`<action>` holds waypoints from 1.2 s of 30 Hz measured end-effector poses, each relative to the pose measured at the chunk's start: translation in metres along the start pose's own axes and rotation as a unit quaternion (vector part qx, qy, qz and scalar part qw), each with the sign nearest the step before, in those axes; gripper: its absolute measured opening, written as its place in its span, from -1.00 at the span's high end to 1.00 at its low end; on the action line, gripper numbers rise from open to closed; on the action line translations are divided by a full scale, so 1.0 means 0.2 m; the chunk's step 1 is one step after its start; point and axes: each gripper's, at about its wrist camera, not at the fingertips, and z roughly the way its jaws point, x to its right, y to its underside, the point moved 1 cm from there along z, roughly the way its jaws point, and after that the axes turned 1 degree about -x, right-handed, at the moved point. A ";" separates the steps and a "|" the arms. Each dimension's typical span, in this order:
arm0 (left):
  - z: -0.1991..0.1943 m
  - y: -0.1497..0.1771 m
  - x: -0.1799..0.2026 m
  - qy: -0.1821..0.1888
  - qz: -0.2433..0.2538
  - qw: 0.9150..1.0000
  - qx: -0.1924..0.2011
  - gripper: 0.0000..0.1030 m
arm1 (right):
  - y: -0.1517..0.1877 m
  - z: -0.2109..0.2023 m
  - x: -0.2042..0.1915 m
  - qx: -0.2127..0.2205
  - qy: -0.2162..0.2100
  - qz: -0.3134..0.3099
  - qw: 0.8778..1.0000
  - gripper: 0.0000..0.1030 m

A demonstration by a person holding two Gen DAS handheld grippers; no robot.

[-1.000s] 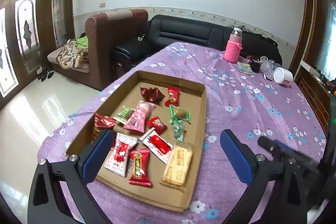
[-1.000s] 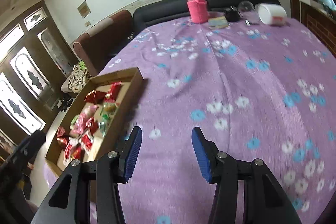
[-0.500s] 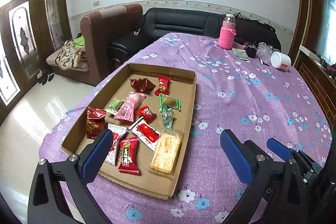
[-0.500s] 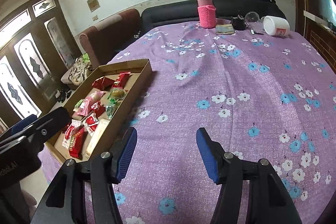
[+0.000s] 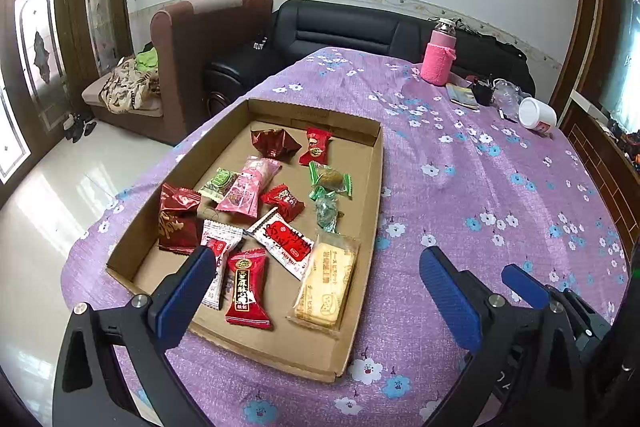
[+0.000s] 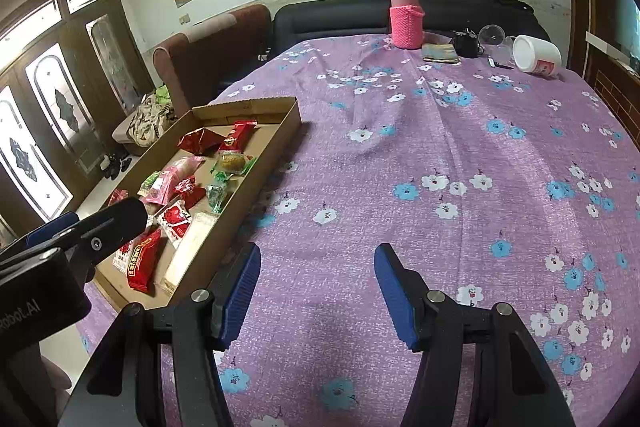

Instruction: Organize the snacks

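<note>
A shallow cardboard tray [image 5: 376, 187] lies on the purple flowered tablecloth [image 5: 460, 195]. It holds several wrapped snacks, among them a pale biscuit packet [image 5: 326, 285], a red candy [image 5: 245, 289], a pink packet [image 5: 250, 187] and a green sweet [image 5: 330, 179]. My left gripper [image 5: 314, 259] hovers open over the tray's near end, nothing between its fingers. My right gripper [image 6: 318, 253] stands open above bare cloth, just right of the tray [image 6: 272, 151], and holds nothing. Each gripper shows at the edge of the other's view.
At the table's far end stand a bottle in a pink knitted sleeve [image 6: 406, 23], a small notebook [image 6: 440, 51], a black cup [image 6: 466, 45] and a white cup on its side [image 6: 536, 54]. A black sofa [image 5: 344, 31] and a brown armchair [image 5: 200, 39] lie beyond. Tiled floor lies left.
The right view has rolled level and shifted sideways, and the right jaws stand a little wider than a second ago. The left view has tilted slightly, showing the whole tray. The snacks have not moved.
</note>
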 end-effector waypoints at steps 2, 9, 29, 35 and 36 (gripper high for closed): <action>0.00 0.00 -0.01 0.000 -0.003 1.000 0.003 -0.98 | 0.00 0.00 -0.01 0.000 0.001 -0.003 1.000 -0.24; -0.07 -0.02 -0.06 -0.010 -0.022 0.999 0.039 -0.98 | 0.00 -0.01 -0.05 0.010 0.001 -0.016 1.000 -0.25; -0.53 0.00 -0.05 -0.092 -0.025 0.961 0.260 -1.00 | 0.01 -0.09 -0.07 0.049 -0.010 -0.028 0.998 -0.26; -0.51 -0.02 -0.12 -0.086 -0.045 0.967 0.235 -1.00 | 0.02 -0.11 -0.12 0.061 -0.013 -0.048 0.997 -0.27; -0.48 -0.02 -0.13 -0.082 -0.049 0.971 0.217 -1.00 | 0.02 -0.11 -0.13 0.062 -0.013 -0.052 0.997 -0.27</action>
